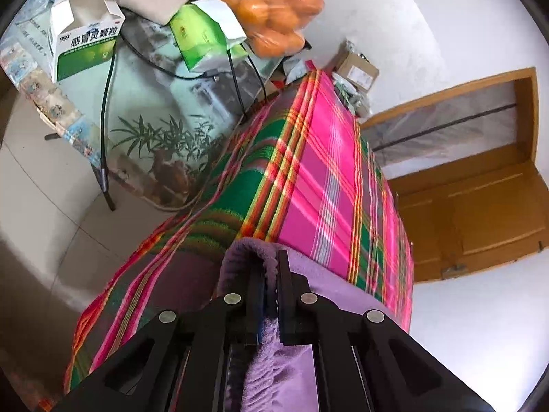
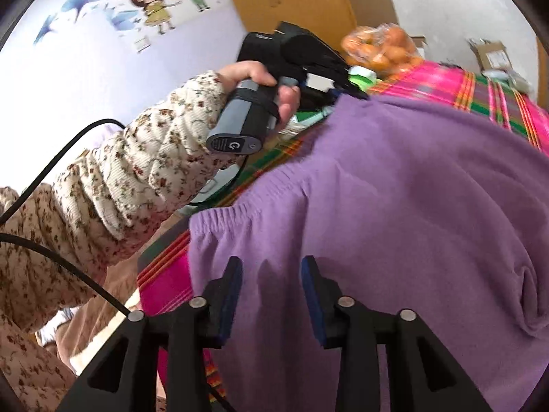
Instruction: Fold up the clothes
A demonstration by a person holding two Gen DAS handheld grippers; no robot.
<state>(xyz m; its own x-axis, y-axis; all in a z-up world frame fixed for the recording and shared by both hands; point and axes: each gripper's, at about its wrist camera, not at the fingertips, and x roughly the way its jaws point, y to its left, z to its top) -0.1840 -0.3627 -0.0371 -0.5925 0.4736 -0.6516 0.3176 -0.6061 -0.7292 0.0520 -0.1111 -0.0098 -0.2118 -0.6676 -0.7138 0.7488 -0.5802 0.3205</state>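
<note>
Mostly hidden by its fingers, the left claw (image 1: 271,267) pinches the purple garment (image 2: 394,189); the right claw (image 2: 271,267) gapes above it.

Left gripper (image 1: 271,271): jaws pinched a fuzzy purple garment (image 1: 308,274).
Surface: pink-green plaid cloth (image 1: 308,178).
Beyond: bagged oranges (image 1: 271,10), medicine box (image 1: 85,44), wooden door (image 1: 480,213).

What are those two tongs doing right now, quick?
Left tongs: closed, pinching a fold of the purple garment.
Right tongs: open, holding nothing, poised just over the purple garment.
</note>
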